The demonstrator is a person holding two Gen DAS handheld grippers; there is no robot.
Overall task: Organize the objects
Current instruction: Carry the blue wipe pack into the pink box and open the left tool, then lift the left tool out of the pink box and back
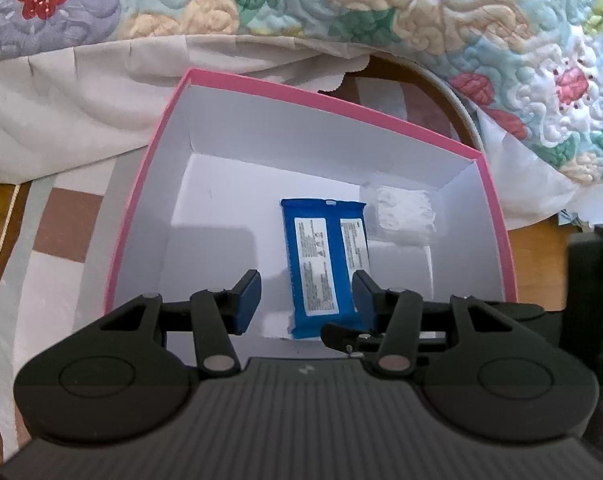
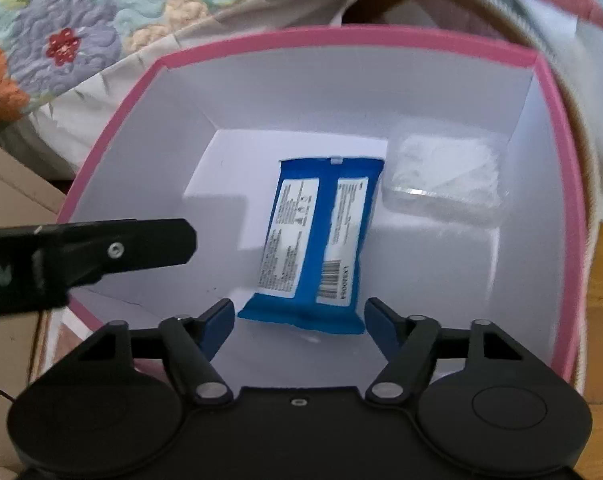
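Grippers over pink box (image 2: 557, 152) — left gripper (image 1: 307, 300) and right gripper (image 2: 299, 320) both spread wide, empty. Blue wipes pack (image 2: 313, 240) lies flat inside beside clear packet (image 2: 445, 172). Placement looks done — next likely fetch another item.

Your left gripper (image 1: 306, 300) hides the blue packet's (image 1: 325, 264) near end, label print too small to read, clear pack (image 2: 445, 176) blurred.

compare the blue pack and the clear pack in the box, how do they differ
The blue pack is opaque with white printed labels and a barcode; the clear pack is see-through with white contents. The blue pack lies mid-floor; the clear pack sits in the far right corner. The blue pack looks longer. Both lie flat inside the pink box.
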